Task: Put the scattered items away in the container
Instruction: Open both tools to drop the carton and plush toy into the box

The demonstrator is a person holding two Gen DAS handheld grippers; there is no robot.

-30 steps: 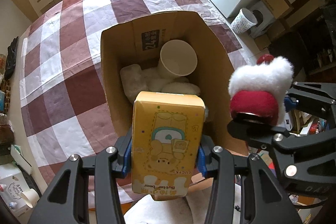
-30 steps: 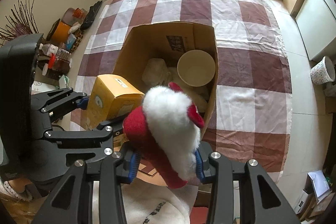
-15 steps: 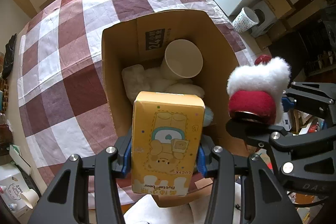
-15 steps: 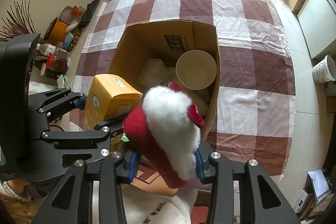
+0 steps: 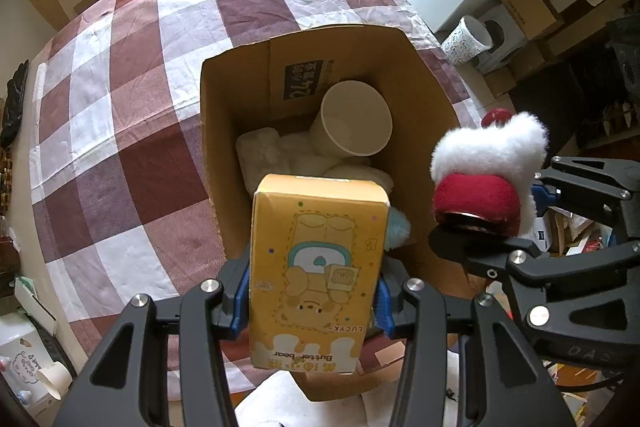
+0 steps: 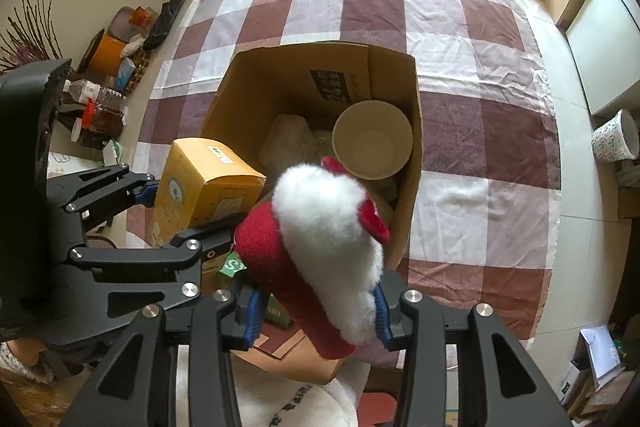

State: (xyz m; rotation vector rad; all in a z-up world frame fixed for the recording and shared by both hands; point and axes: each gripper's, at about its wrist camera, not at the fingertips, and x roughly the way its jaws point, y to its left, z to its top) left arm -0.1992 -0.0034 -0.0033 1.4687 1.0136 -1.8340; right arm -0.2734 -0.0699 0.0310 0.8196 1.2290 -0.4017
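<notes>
The left gripper sits at the bottom centre of the left wrist view, its blue-padded jaws closed on the sides of a yellow carton printed with a cartoon bear. The carton stands above the near edge of an open cardboard box in the middle of the frame. Inside the box lie a paper cup on its side, mouth toward the camera, and pale soft items beside it. The box rests on a table with a maroon-and-white checked tablecloth.

At the lower centre of the right wrist view the right gripper is clamped on a red-and-white plush stocking — held over the box's near right corner, just beside the carton. A patterned bin stands on the floor at the right edge.
</notes>
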